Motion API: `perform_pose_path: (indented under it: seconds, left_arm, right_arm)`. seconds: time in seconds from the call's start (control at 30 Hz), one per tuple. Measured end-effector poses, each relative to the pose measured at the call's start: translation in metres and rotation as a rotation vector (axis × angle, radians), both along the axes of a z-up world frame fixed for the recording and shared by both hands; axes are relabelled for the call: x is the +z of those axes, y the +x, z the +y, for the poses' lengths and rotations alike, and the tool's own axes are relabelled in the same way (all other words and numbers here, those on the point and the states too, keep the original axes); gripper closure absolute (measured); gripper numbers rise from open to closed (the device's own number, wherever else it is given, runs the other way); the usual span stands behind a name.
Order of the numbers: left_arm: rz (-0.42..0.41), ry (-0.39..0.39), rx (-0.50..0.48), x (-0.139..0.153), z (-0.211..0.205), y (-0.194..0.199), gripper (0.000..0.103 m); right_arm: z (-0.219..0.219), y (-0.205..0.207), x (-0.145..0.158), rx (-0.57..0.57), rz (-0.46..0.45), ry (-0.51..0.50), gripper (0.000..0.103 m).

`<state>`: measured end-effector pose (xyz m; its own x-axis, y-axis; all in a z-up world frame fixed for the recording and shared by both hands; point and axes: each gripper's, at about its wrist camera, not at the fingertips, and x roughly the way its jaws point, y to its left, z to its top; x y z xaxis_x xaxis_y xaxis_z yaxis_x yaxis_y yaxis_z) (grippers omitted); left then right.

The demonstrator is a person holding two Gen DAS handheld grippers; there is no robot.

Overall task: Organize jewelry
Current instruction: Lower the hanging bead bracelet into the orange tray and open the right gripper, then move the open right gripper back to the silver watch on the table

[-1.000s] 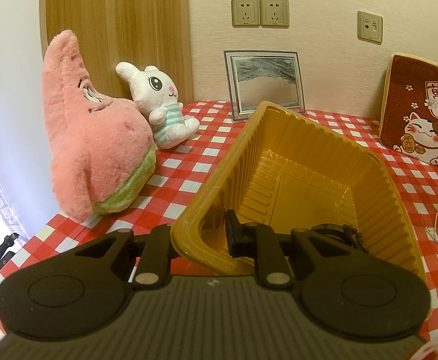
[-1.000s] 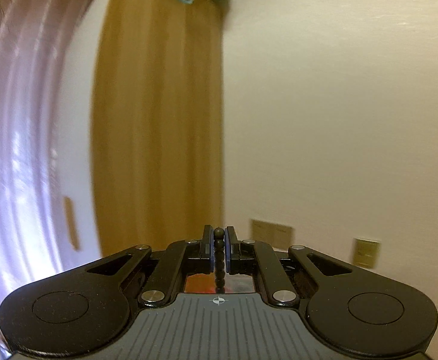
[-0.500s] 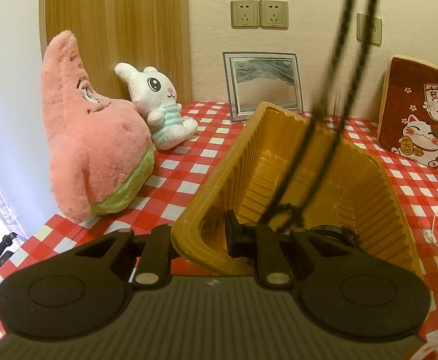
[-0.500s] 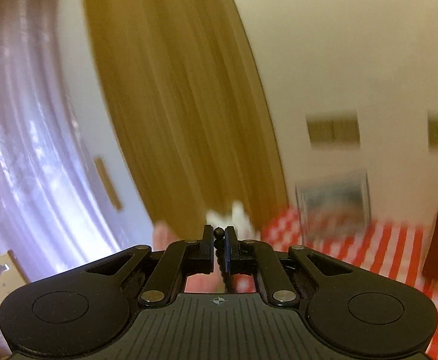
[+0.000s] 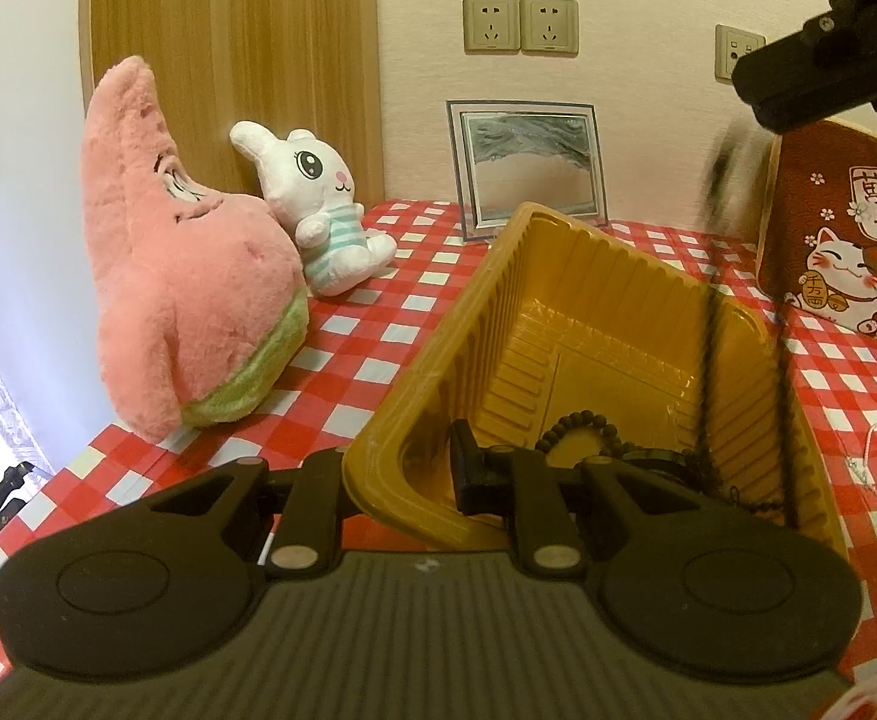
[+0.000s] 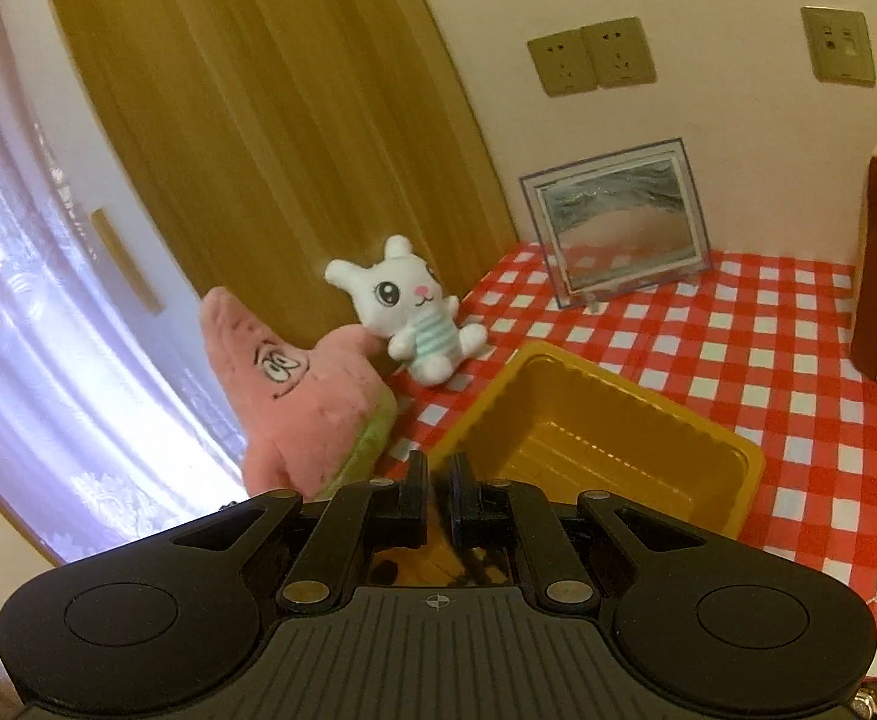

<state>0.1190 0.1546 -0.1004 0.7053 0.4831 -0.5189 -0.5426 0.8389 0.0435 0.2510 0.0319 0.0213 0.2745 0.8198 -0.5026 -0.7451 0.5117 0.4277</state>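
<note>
My left gripper (image 5: 402, 468) is shut on the near rim of a yellow plastic tray (image 5: 588, 324) and holds it tilted up off the red checked tablecloth. A black bead necklace (image 5: 582, 429) lies partly in the tray, with blurred strands (image 5: 708, 372) still hanging down into it from above. My right gripper (image 6: 437, 495) is above the tray (image 6: 606, 438) with its jaws slightly apart and nothing between them; it also shows in the left wrist view (image 5: 822, 72) at the top right. A pearl chain (image 5: 873, 456) and a small dark piece lie on the cloth to the right.
A pink starfish plush (image 5: 180, 288) and a white rabbit plush (image 5: 318, 210) stand at the left. A framed sand picture (image 5: 528, 162) leans on the back wall. A red lucky-cat cushion (image 5: 840, 240) stands at the right.
The right gripper has tipped down over the tray and opened, letting go of the black bead necklace. The necklace has dropped into the tray. The left gripper and tray have held still.
</note>
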Motion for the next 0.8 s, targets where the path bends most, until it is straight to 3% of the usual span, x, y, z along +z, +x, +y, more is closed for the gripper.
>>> perform_pose_path:
  seconds: [0.03, 0.07, 0.13, 0.47, 0.63, 0.8]
  left_arm:
    - [0.000, -0.001, -0.001, 0.000, 0.001, 0.000, 0.087]
    - [0.001, -0.001, -0.001, 0.000, 0.001, 0.000, 0.087]
    - [0.001, -0.005, 0.000, 0.000, 0.002, 0.000, 0.087]
    - [0.002, -0.007, 0.001, -0.001, 0.002, 0.000, 0.087]
    - [0.004, -0.008, 0.001, -0.001, 0.003, 0.000, 0.087]
    - [0.006, -0.008, 0.000, -0.001, 0.002, 0.000, 0.087]
  right_arm:
    - [-0.002, 0.001, 0.001, -0.007, 0.000, 0.003, 0.089]
    - [-0.004, 0.002, 0.003, -0.015, 0.000, 0.005, 0.071]
    - [-0.014, 0.003, 0.008, -0.043, -0.008, 0.028, 0.049]
    - [-0.089, 0.001, 0.003, -0.218, -0.006, 0.008, 0.048]
    - [-0.137, -0.013, -0.014, -0.324, -0.015, -0.082, 0.048]
    - [-0.170, -0.034, -0.047, -0.374, 0.007, -0.235, 0.048]
